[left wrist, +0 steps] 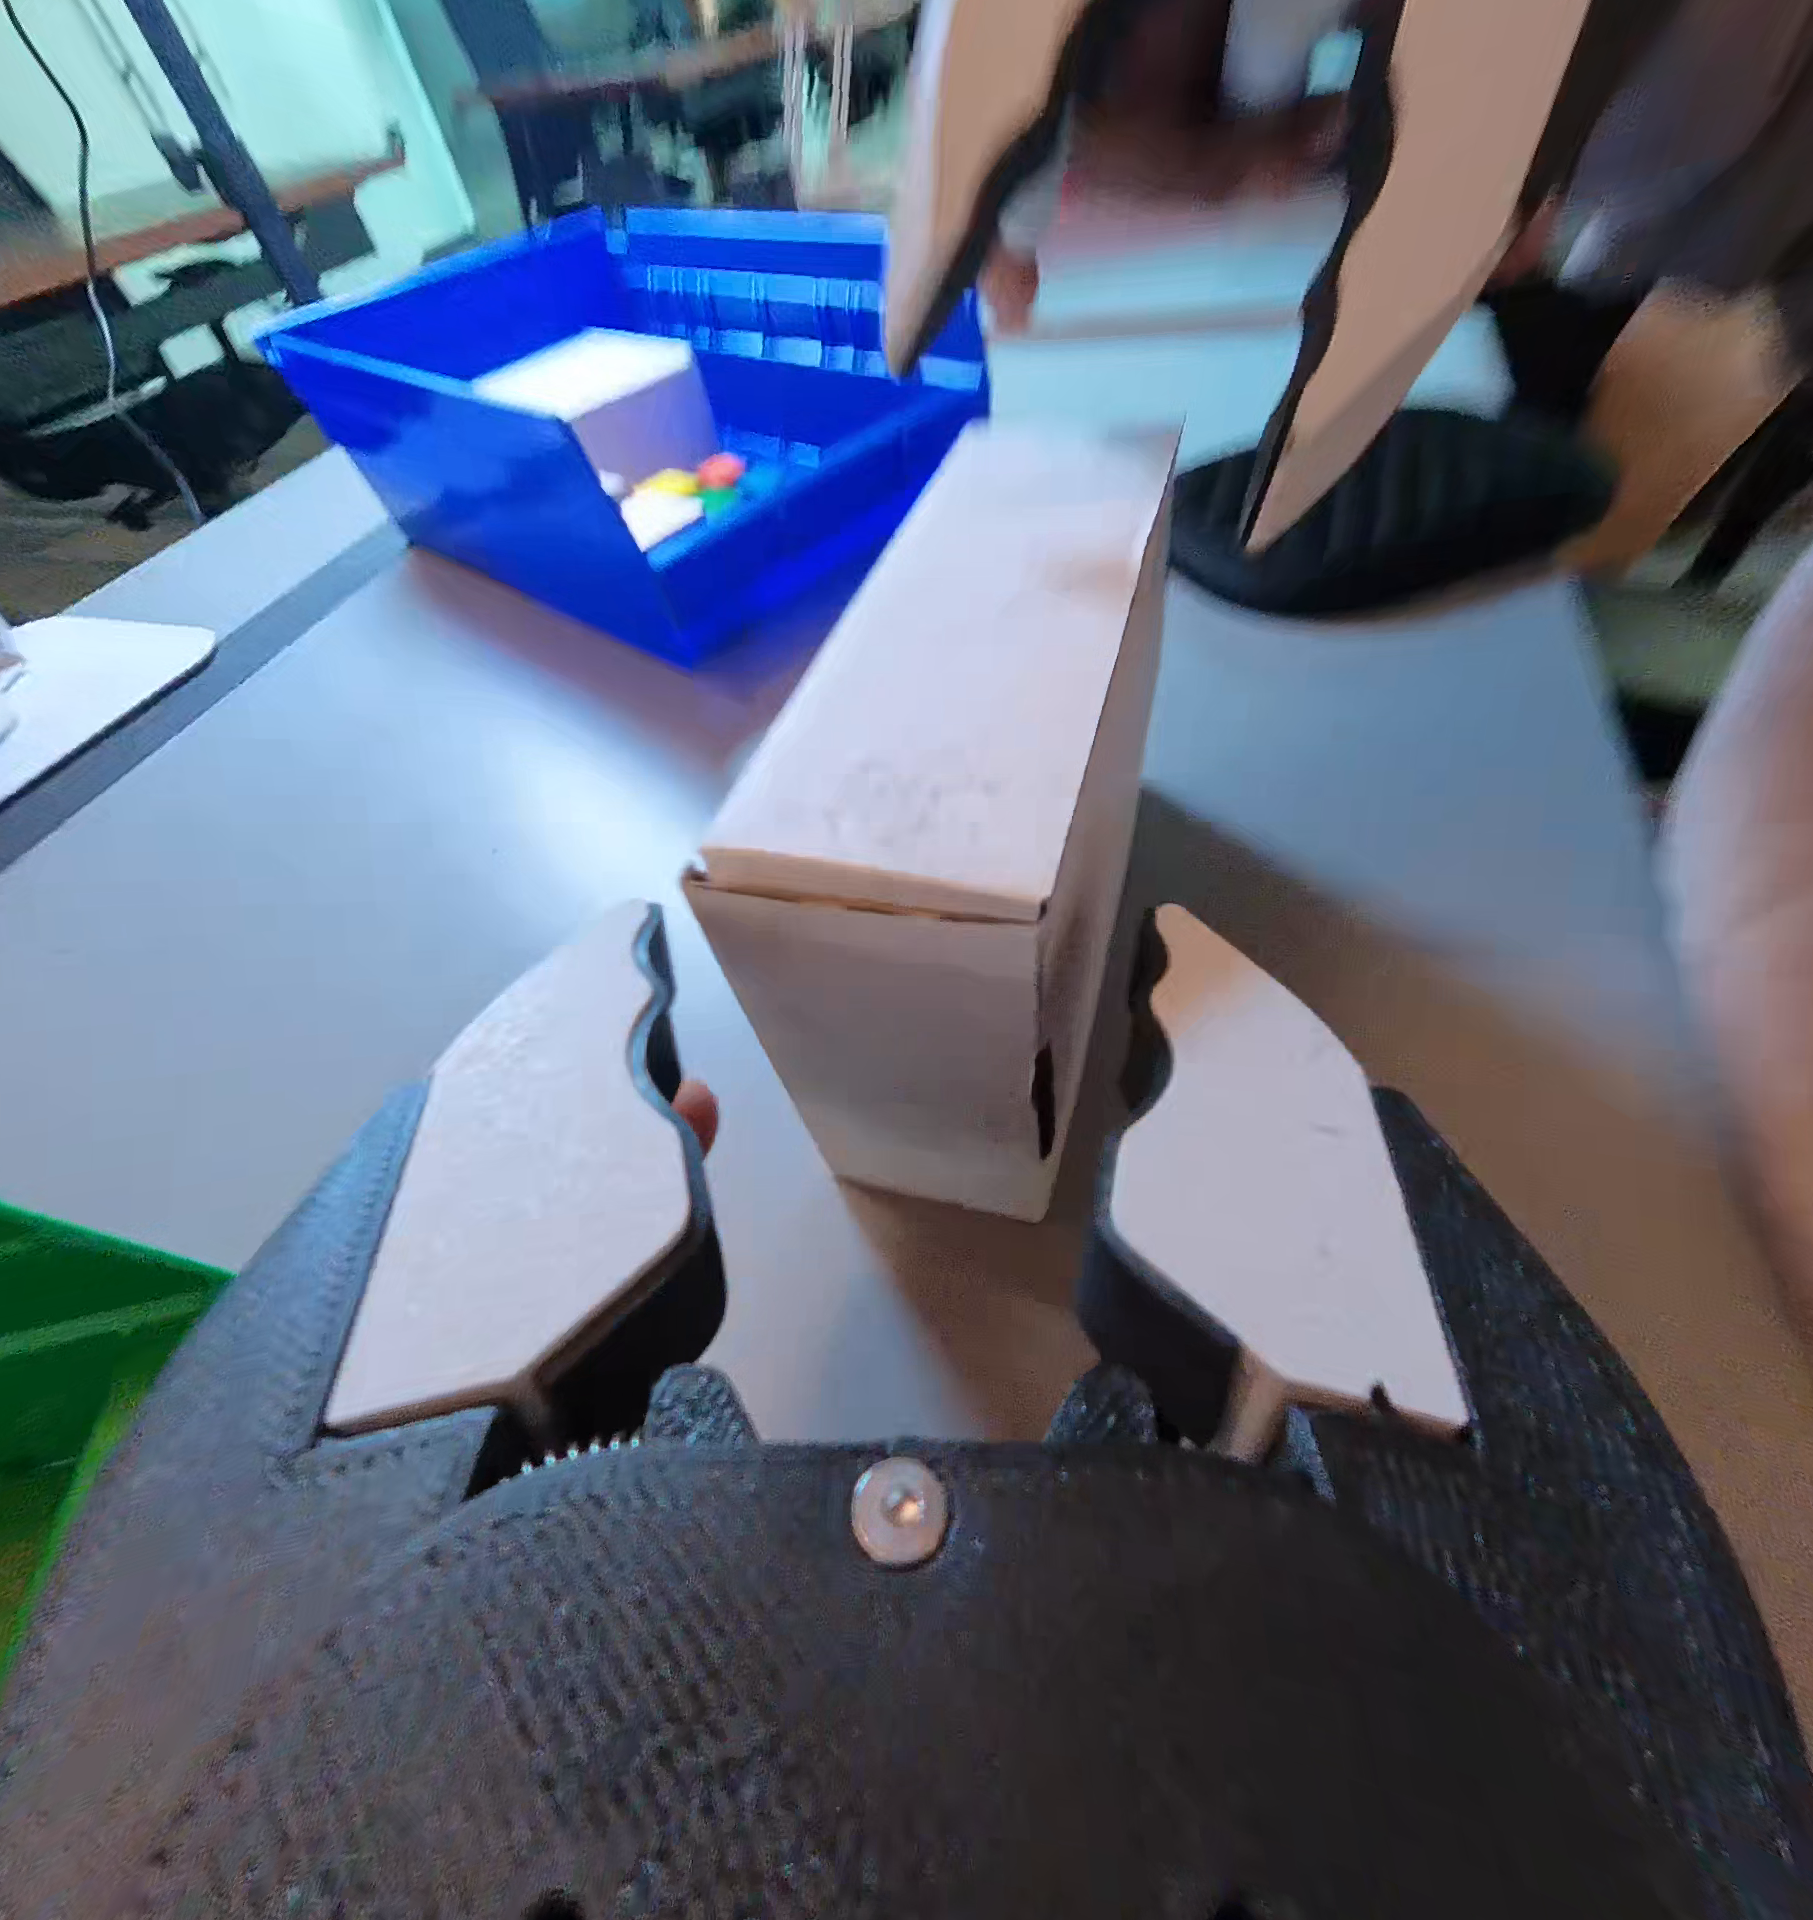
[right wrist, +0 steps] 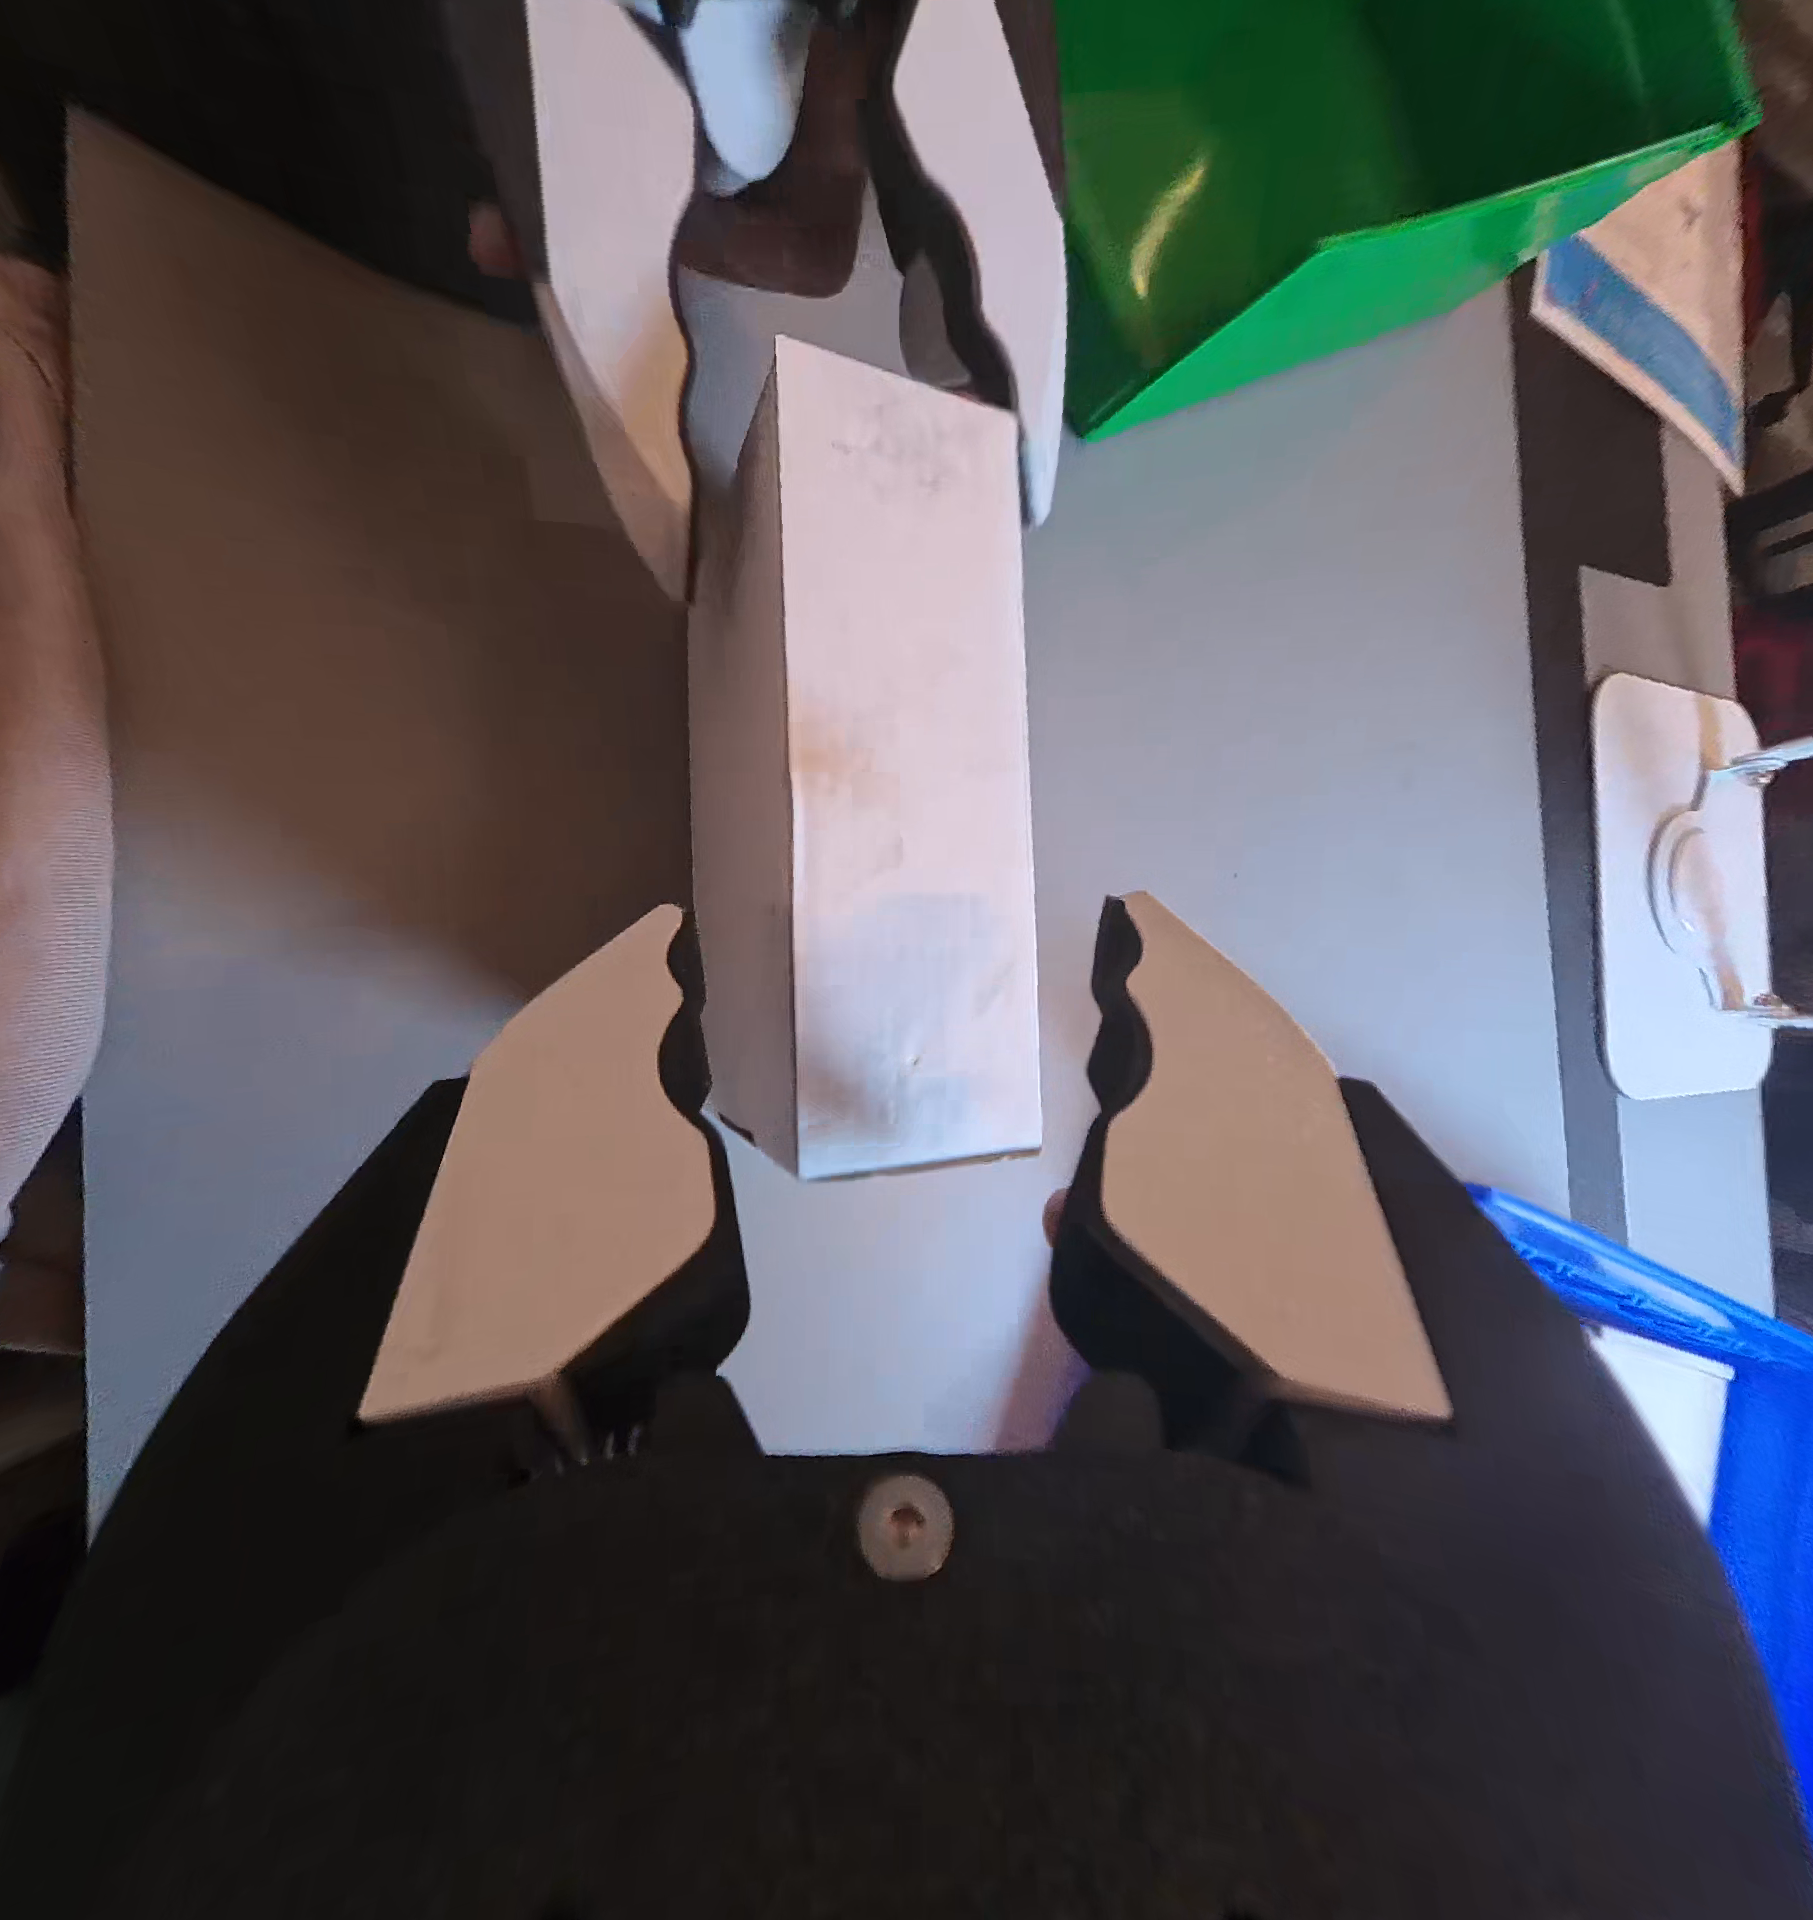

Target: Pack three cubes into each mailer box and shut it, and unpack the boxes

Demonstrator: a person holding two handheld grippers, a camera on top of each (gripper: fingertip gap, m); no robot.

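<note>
Left claw [left wrist: 907,914]: jaws spread wide, straddling the near end of the box, holding nothing; right finger close against the box side, left finger apart from it.
Right claw [right wrist: 891,904]: jaws spread wide at the opposite end of the box, holding nothing; left finger just beside the box wall, touching or not cannot be told; right finger clear of it.
Box [left wrist: 943,790]: white, long, lid shut, lying flat on the table between both claws.
Table [left wrist: 362,831]: grey, bearing the box and bins.
Blue bin [left wrist: 528,520]: far left of the box in the left wrist view, holding a second white box [left wrist: 611,400] and small coloured cubes [left wrist: 699,488].
Green bin [right wrist: 1349,208]: near left corner in the left wrist view, just beside the left claw in the right wrist view.
</note>
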